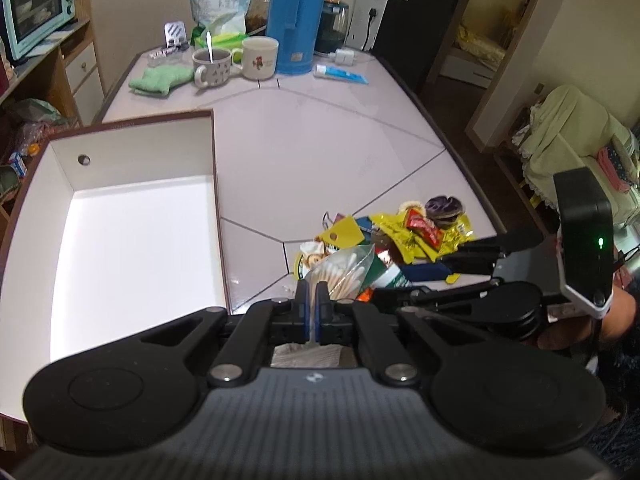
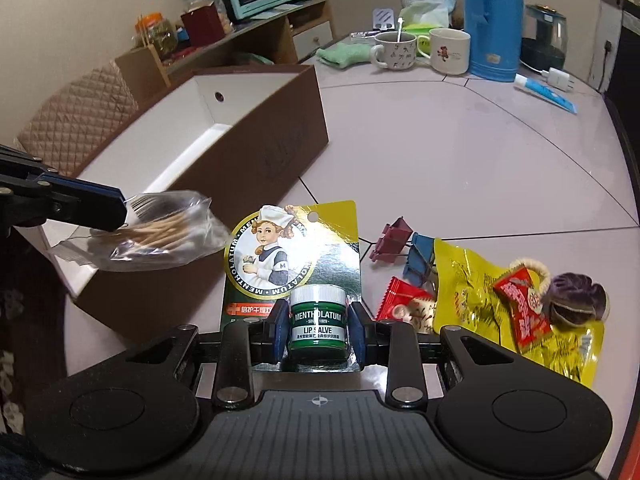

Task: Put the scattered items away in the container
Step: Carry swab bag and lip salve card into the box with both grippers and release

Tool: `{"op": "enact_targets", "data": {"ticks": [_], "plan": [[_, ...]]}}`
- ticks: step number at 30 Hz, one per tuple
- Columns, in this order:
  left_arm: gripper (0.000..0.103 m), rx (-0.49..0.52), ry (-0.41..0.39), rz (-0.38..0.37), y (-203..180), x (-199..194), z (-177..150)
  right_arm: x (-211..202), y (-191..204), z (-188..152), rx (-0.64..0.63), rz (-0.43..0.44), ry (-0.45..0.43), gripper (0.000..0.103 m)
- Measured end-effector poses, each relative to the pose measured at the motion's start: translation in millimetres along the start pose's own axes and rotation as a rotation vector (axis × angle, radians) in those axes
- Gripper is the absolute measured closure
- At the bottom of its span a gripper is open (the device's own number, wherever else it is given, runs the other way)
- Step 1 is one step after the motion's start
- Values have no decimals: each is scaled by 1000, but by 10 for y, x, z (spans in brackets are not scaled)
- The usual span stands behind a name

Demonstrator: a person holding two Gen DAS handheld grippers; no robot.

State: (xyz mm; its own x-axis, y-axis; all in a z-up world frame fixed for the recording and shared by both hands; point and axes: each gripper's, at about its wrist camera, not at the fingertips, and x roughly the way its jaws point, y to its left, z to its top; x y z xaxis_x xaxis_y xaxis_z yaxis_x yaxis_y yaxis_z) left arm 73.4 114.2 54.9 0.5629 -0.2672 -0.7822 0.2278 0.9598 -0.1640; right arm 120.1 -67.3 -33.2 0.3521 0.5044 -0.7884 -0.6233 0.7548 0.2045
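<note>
The bag of cotton swabs (image 2: 160, 236) hung clenched by its sealed edge in the left gripper (image 2: 120, 210), at the near corner of the brown box (image 2: 248, 168), its long axis pointing away from the jaws toward the table. It seemed wise to carry it over the white floor before releasing. The right gripper's (image 2: 318, 330) 2 fingers flanked the lip salve jar (image 2: 318, 322); I could not tell whether they gripped it.

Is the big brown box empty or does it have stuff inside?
Empty. The brown box shows only its bare white floor; the cotton swab bag hangs outside it.

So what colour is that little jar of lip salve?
Dark green, with a white lid; the lip salve jar shows best in the right wrist view.
</note>
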Motion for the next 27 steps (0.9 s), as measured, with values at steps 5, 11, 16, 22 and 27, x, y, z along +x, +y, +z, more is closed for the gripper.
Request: {"op": "enact_targets", "data": {"ticks": [5,11,16,22,27], "plan": [[103,-3,-46,18,49,-194,36,-97,150,126,3,3,-13,72],[103,-35,-109,73,265,-465,56,-210,318,305,-19,-5,-51,72],[103,-77,-139,136,541,-630,29,-200,568,557,-54,40,-85,72],[103,-138,-158,201,920,-770,-68,-37,969,828,-94,67,-92,72],[103,-175,-158,237,1207,-821,-154,150,1261,994,-96,57,-86,72]]}}
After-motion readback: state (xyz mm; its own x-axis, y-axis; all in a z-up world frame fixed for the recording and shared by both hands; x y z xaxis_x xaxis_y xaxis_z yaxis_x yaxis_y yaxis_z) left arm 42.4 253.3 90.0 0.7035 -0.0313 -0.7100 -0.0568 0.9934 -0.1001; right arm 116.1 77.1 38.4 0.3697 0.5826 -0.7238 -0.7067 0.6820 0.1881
